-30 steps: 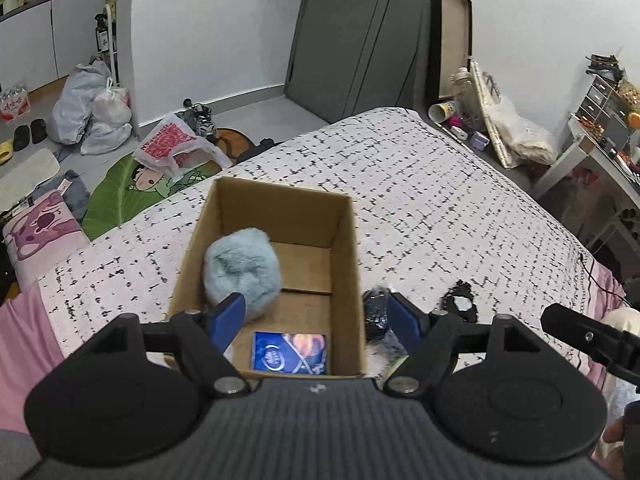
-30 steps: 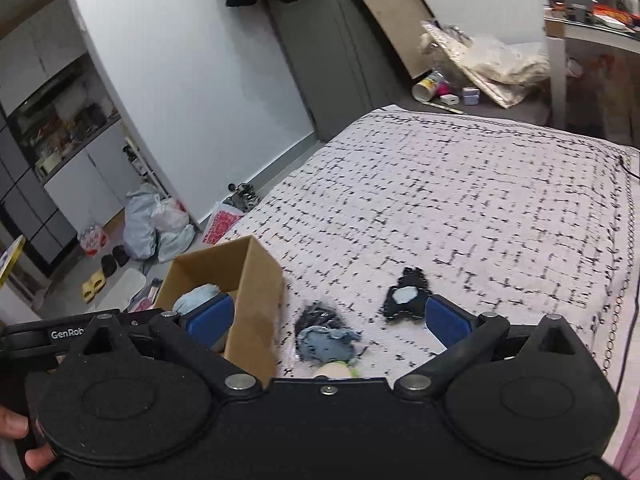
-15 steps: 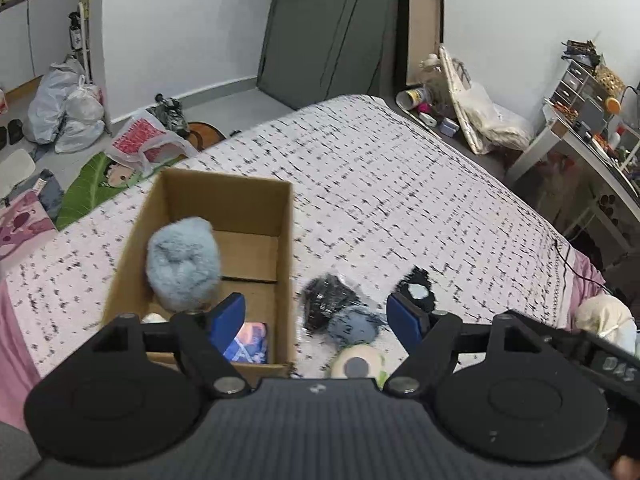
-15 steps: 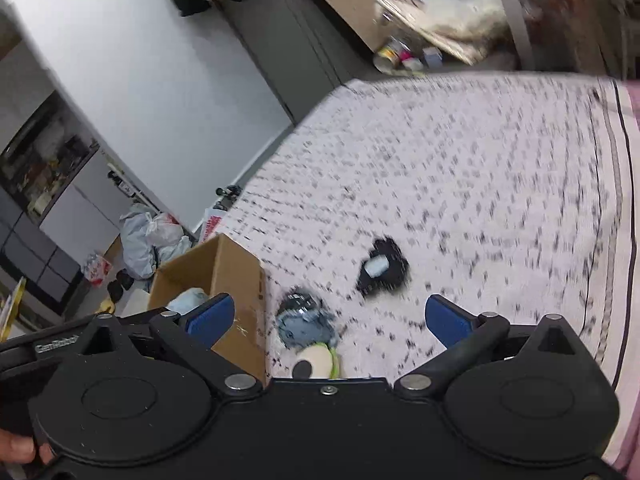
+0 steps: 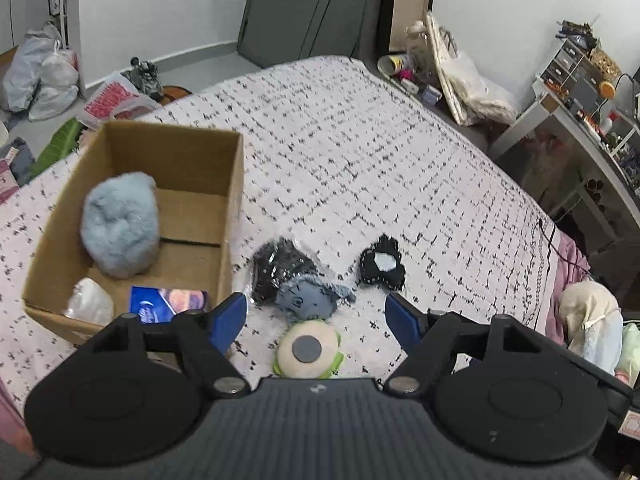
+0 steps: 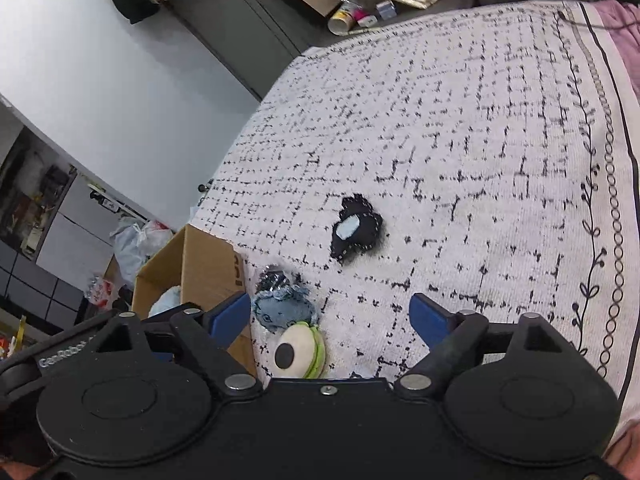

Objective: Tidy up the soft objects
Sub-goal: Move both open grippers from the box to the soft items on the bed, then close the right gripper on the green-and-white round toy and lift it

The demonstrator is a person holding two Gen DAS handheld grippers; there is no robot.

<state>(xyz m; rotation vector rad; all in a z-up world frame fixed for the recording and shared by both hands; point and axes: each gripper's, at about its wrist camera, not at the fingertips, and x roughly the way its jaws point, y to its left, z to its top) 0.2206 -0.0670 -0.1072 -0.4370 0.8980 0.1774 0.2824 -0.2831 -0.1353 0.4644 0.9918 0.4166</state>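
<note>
A cardboard box (image 5: pixel 236 184) stands on the bed and holds a fluffy light-blue ball (image 5: pixel 120 224), a clear bag (image 5: pixel 86 304) and a blue packet (image 5: pixel 168 302). To its right lie a black sparkly piece (image 5: pixel 282 266), a blue denim piece (image 5: pixel 310 298), a cream-and-green round plush (image 5: pixel 308 350) and a black patch with a pale centre (image 5: pixel 382 264). My left gripper (image 5: pixel 316 318) is open and empty above the denim piece and plush. My right gripper (image 6: pixel 332 318) is open and empty over the same items: plush (image 6: pixel 298 352), denim piece (image 6: pixel 282 308), black patch (image 6: pixel 354 232), box (image 6: pixel 212 270).
The bed has a white cover with black dashes (image 5: pixel 360 152). Bags and clutter lie on the floor at the left (image 5: pixel 40 76). A desk with shelves stands at the right (image 5: pixel 580 120). A cream plush lies at the bed's right edge (image 5: pixel 588 316).
Both grippers have moved right, from over the box to over the loose soft items on the bed. Both have stayed open and empty.
</note>
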